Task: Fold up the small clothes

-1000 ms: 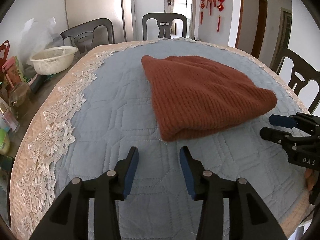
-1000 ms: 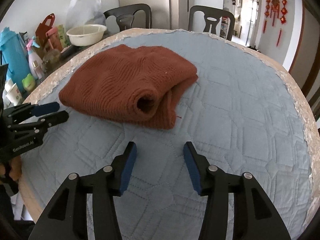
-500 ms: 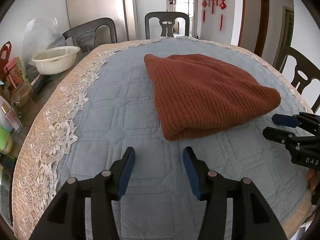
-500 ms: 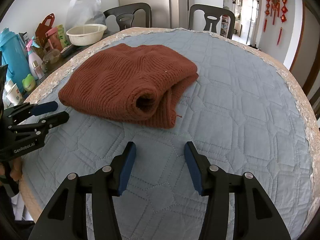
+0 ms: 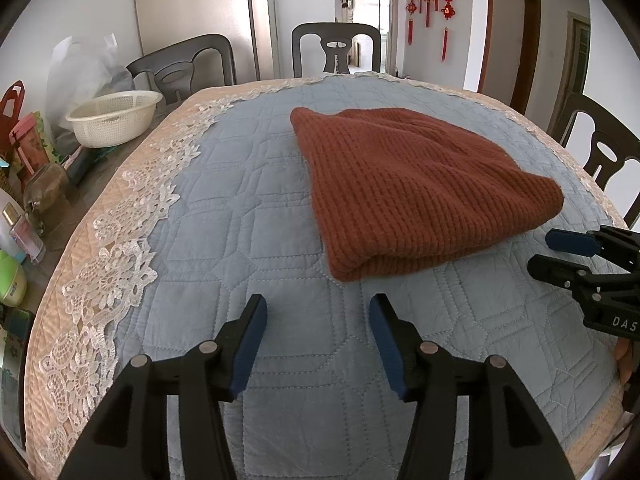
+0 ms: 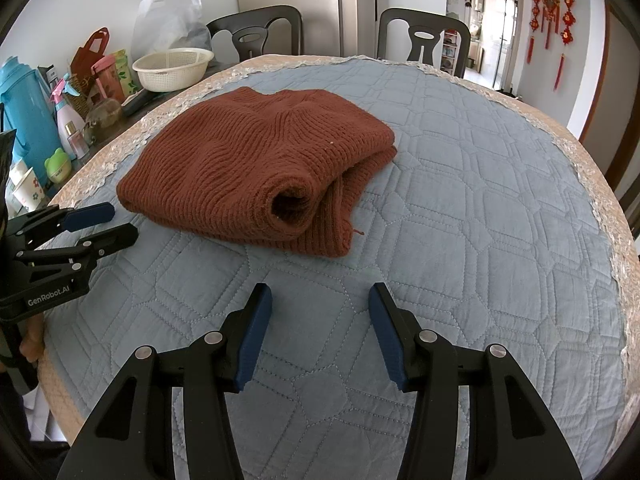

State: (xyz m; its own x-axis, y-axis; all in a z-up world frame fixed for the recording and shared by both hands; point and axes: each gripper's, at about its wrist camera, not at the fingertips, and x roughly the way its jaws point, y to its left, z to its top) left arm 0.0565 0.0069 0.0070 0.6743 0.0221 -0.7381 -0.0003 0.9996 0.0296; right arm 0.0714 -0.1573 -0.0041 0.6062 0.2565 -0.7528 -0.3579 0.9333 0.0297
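Left wrist view shows one rust-red knitted sweater (image 5: 416, 184) lying folded on the blue quilted table cover (image 5: 240, 216), toward the far right of the round table. The left gripper (image 5: 318, 320) sits near its near corner; its jaws have just been opening and are apart, nothing between them. The right gripper (image 6: 320, 306) is likewise apart and empty, just short of the rolled sleeve opening (image 6: 292, 208). The fold looks finished; the next move probably calls for tidying or setting aside. Two grippers, one garment, one white basket (image 5: 116, 118).
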